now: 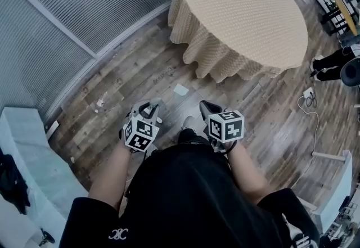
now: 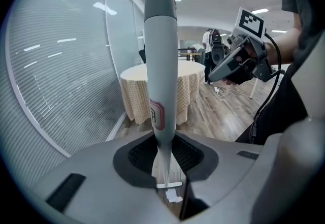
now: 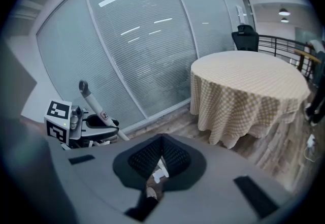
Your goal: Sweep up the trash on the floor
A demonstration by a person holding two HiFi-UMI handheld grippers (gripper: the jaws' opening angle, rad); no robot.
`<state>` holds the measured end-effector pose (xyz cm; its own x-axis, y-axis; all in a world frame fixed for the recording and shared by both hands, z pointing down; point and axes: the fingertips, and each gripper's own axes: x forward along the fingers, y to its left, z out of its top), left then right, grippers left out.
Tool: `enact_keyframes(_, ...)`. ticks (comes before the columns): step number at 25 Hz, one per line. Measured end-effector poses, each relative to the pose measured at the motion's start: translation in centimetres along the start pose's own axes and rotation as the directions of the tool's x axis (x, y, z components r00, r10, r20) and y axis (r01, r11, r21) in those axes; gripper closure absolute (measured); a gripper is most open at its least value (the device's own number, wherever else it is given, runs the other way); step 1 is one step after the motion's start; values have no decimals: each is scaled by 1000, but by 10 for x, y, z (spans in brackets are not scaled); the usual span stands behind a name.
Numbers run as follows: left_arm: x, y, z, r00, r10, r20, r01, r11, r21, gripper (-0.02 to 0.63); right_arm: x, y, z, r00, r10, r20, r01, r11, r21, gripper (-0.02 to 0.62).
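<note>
Short of the round table (image 1: pixel 242 10), a paper scrap (image 1: pixel 181 90) lies unswept. My left tongs (image 2: pixel 163 159) clamp the broom handle (image 2: pixel 161 65); my right tongs (image 3: pixel 160 159) are closed, empty. Next, I'd judge, the broom must reach that scrap.

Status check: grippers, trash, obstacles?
Left gripper shut on grey handle; right gripper shut, empty. Paper scrap and small bits on floor, unswept. Nothing blocks the scrap; round table beyond.

- One round table (image 1: pixel 247 10) under beige checked cloth
- Two grey marker-cubed claws: left claw (image 1: pixel 150 104), right claw (image 1: pixel 206 107)
- One grey plastic handle (image 2: pixel 160 55)
- One flat white paper scrap (image 1: pixel 181 90)
</note>
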<state>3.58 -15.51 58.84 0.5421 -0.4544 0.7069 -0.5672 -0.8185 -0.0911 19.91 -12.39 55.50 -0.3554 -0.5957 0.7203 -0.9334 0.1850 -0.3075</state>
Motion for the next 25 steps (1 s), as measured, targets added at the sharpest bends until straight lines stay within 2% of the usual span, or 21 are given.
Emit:
enact_keyframes(14,87,-8,109,996,-37,86,33,998,54,520,-20,-112,26,997,-76,15,75,996,53,583)
enact_keyframes(18,118,-13,138,992,-45,121,38,998,58,522,-27,-137,22,995,-96,3,95,993,71,583)
enact_keyframes(21,146,-15,146,992,-35,120,32,999,29,520,-33,-154,14,993,-114,-12,114,989,89,583)
enact_keyframes(25,170,-28,132,998,-37,57,36,999,19,521,-41,-174,1,991,-130,-38,133,985,105,583)
